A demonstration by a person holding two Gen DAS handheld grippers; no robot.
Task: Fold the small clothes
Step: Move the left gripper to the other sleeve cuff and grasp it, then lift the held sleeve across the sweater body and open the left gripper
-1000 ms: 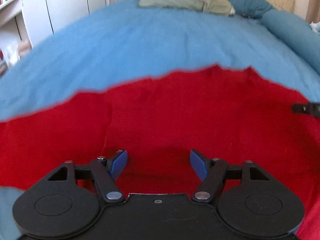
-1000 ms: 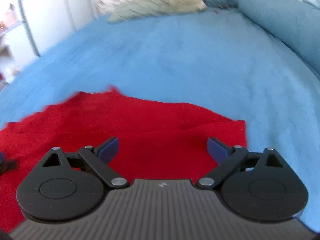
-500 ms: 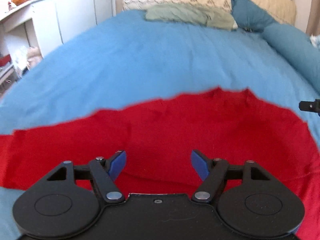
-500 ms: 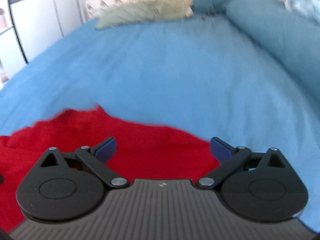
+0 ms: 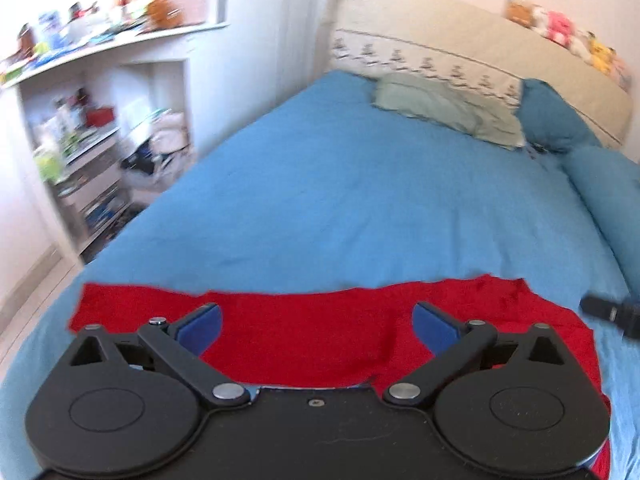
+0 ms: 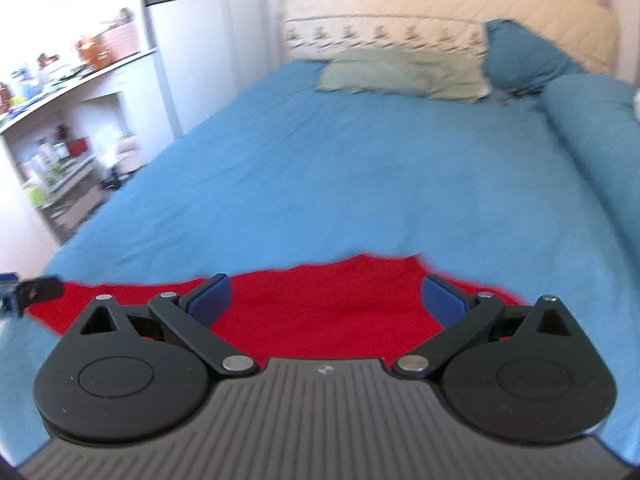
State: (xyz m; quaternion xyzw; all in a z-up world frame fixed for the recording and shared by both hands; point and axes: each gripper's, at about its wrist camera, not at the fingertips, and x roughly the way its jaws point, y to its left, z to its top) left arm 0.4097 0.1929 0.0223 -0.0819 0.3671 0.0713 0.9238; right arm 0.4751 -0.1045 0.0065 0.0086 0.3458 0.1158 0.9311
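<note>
A red garment lies spread flat on the blue bed near its front edge; it also shows in the right wrist view. My left gripper is open and empty, raised above the garment's left half. My right gripper is open and empty, raised above its right half. The tip of the right gripper shows at the right edge of the left wrist view. The tip of the left gripper shows at the left edge of the right wrist view.
The blue bed sheet stretches away to a cream headboard. A pale green folded cloth and blue pillows lie at the head. A rolled blue duvet runs along the right. White cluttered shelves stand left of the bed.
Both grippers have lifted and pulled back from the garment, so more of the bed and room shows. Both have stayed open. The garment lies flat on the sheet.
</note>
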